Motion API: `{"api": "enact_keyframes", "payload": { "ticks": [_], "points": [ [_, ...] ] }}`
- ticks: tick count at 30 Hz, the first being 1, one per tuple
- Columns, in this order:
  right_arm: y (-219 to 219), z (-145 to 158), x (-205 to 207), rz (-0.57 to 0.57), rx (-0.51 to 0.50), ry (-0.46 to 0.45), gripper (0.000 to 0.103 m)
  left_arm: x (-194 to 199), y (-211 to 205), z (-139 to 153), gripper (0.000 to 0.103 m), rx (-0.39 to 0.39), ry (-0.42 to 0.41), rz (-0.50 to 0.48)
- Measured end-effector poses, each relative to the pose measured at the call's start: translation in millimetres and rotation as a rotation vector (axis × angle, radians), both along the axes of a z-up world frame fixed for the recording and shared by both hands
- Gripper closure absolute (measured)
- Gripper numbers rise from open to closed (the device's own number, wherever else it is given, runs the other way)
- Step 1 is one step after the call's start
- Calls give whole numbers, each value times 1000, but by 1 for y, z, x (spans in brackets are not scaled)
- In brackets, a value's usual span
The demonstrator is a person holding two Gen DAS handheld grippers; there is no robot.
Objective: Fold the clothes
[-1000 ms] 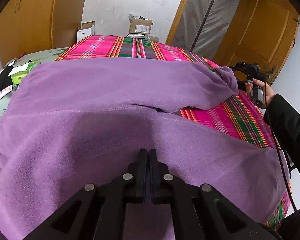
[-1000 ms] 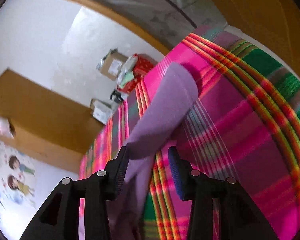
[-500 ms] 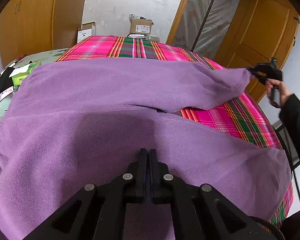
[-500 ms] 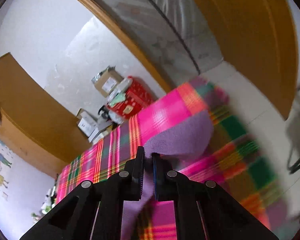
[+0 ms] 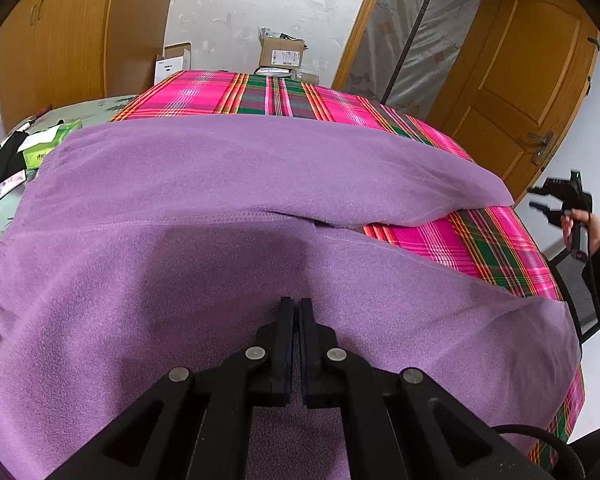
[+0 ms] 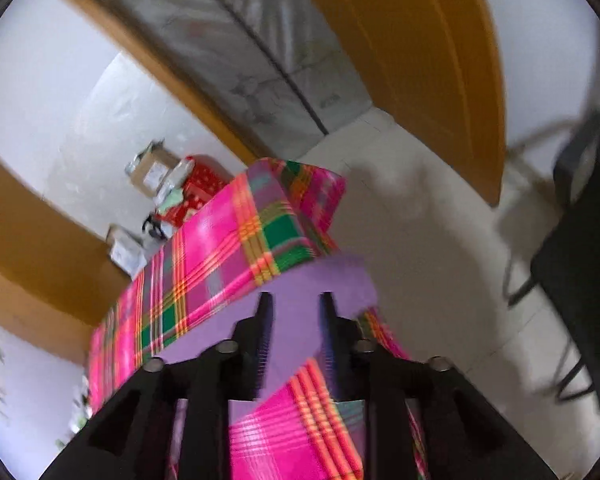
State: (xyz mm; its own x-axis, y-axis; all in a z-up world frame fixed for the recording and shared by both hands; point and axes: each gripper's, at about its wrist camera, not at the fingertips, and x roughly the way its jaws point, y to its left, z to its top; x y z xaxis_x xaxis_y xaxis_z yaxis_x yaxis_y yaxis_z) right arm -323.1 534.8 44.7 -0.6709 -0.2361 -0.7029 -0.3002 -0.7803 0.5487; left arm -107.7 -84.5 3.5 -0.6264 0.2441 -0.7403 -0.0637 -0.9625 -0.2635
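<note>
Purple fleece trousers [image 5: 220, 184] lie spread across a table with a pink, green and orange plaid cloth [image 5: 276, 96]. The far leg stretches to the right edge. My left gripper [image 5: 294, 308] is shut, its tips resting over the near leg. My right gripper [image 5: 540, 196] shows at the right, off the table edge, open and holding nothing. In the right wrist view the right gripper [image 6: 294, 304] is open above the leg's end [image 6: 332, 280], which lies at the table edge; this view is blurred.
Cardboard boxes [image 5: 282, 54] stand behind the table by the wall. A wooden door [image 5: 528, 92] is at the right, a wardrobe [image 5: 52, 40] at the left. Small items, a green box [image 5: 44, 148] among them, lie at the table's left. A black chair [image 6: 580, 264] stands on the floor.
My right gripper, shut on the far leg's end half a second ago, has opened, let it go and drawn back off the table. The leg now lies straight. The left gripper has not moved.
</note>
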Motion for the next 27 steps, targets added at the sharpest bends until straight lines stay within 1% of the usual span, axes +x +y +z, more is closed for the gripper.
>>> {"api": "enact_keyframes", "payload": {
  "ticks": [1, 4, 7, 9, 11, 12, 13, 14, 15, 16, 18, 21, 24, 26, 27],
  "points": [
    [7, -10, 2, -19, -36, -11, 68, 0, 0, 0, 101, -1, 0, 0],
    [19, -40, 5, -38, -172, -36, 68, 0, 1, 0, 101, -5, 0, 0],
    [23, -65, -1, -41, -309, -21, 65, -1, 2, 0, 101, -5, 0, 1],
    [24, -76, -5, -46, -380, 1, 64, -1, 2, 0, 101, -7, 1, 2],
    [20, -78, -13, -54, -411, 32, 63, -1, 3, 0, 101, -10, 1, 2],
    [18, -78, -16, -54, -411, 44, 63, -1, 3, 0, 101, -12, 1, 3],
    [16, -75, -19, -54, -387, 52, 66, -1, 4, 0, 101, -14, 1, 3],
    [13, -72, -22, -56, -355, 59, 82, -1, 4, 0, 101, -15, 1, 3],
    [10, -69, -25, -57, -323, 66, 91, -1, 4, 1, 101, -15, 1, 4],
    [7, -63, -28, -52, -302, 80, 96, -1, 4, 1, 101, -16, 2, 4],
    [0, -48, -34, -38, -270, 115, 98, -1, 4, 0, 101, -14, 1, 6],
    [-19, -10, -47, 15, -212, 177, 98, -1, 4, 0, 101, -18, 1, 8],
    [-42, 48, -51, 108, -206, 356, 98, -1, 5, 1, 101, -25, 2, 8],
    [-52, 78, -46, 146, -156, 444, 98, -1, 5, 1, 101, -23, 2, 9],
    [-53, 80, -47, 142, -127, 416, 98, -1, 4, 1, 101, -20, 2, 9]
  ]
}}
